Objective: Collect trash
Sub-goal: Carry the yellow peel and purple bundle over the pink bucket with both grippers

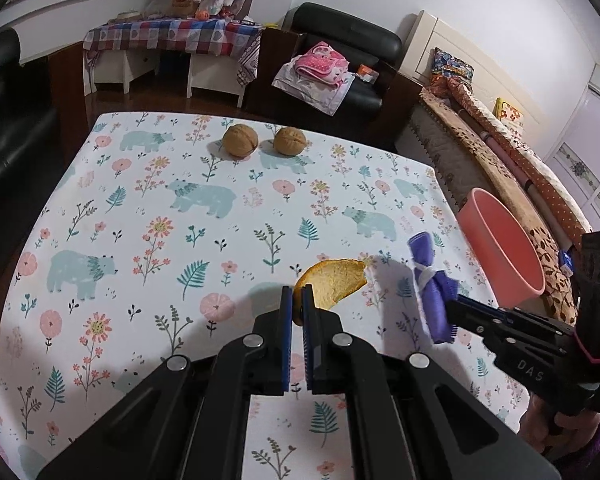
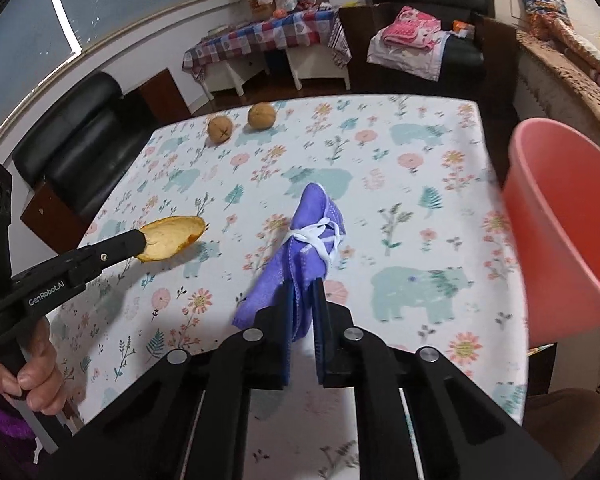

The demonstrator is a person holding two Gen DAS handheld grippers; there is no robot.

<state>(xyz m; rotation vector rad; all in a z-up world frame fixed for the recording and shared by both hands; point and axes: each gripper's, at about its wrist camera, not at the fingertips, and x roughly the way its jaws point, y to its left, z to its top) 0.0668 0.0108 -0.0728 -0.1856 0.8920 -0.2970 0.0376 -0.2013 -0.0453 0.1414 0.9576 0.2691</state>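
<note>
A piece of orange peel [image 1: 336, 282] hangs just above the flowered tablecloth [image 1: 140, 208], and my left gripper [image 1: 297, 294] is shut on its near edge. From the right wrist view the same peel [image 2: 172, 236] sticks out of the left gripper [image 2: 140, 242]. A purple cloth bundle [image 2: 312, 232] tied with white string is pinched at its lower end by my right gripper [image 2: 304, 284], which is shut on it. In the left wrist view the bundle [image 1: 432, 280] stands up from the right gripper [image 1: 452, 306]. A pink bin [image 1: 504, 256] sits at the table's right edge.
Two walnuts [image 1: 240, 140] [image 1: 289, 141] lie near the table's far edge. The pink bin [image 2: 560, 232] looms close on the right in the right wrist view. A person's hand [image 2: 36, 364] holds the left gripper's handle. Black chairs and a bed surround the table.
</note>
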